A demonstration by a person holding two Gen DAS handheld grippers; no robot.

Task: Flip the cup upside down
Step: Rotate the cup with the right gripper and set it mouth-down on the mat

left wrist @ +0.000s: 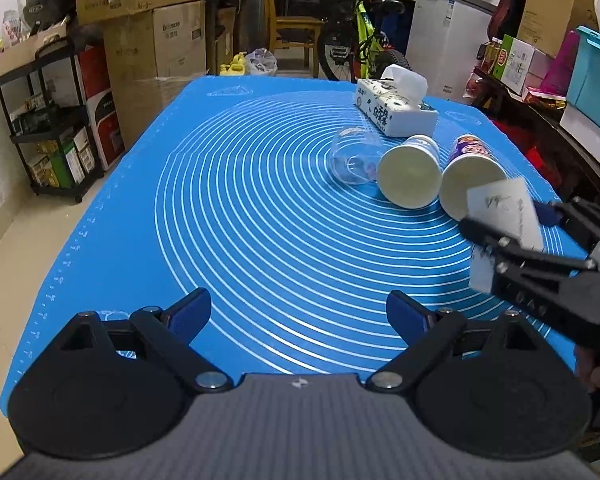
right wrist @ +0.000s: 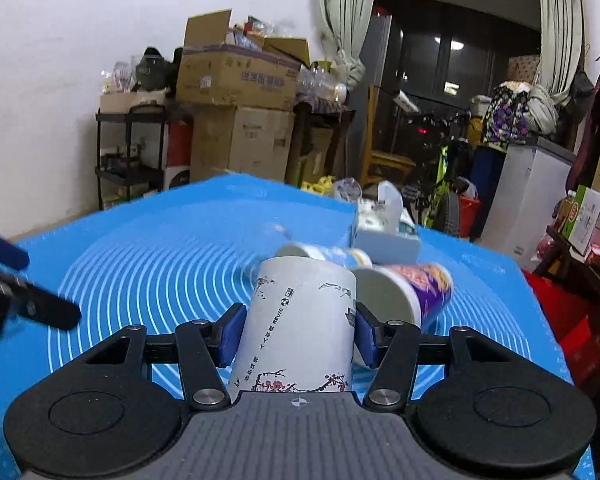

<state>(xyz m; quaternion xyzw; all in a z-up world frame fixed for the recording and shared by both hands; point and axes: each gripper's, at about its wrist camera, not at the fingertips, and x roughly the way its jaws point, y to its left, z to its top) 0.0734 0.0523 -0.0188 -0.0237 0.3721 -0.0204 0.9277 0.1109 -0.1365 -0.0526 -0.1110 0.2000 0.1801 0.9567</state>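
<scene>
Between the right gripper (right wrist: 298, 334) jaws, cup (right wrist: 300, 320) print shows

White paper cup (right wrist: 300, 320) with plum-blossom print and small black text, clamped by its side walls between blue pads, held above the blue mat. Wider end near camera, narrower end pointing away and slightly up.

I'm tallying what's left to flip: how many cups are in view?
4: white paper cup held in the right gripper; clear plastic cup, cream cup and purple-printed cup lying on the blue mat.
</scene>
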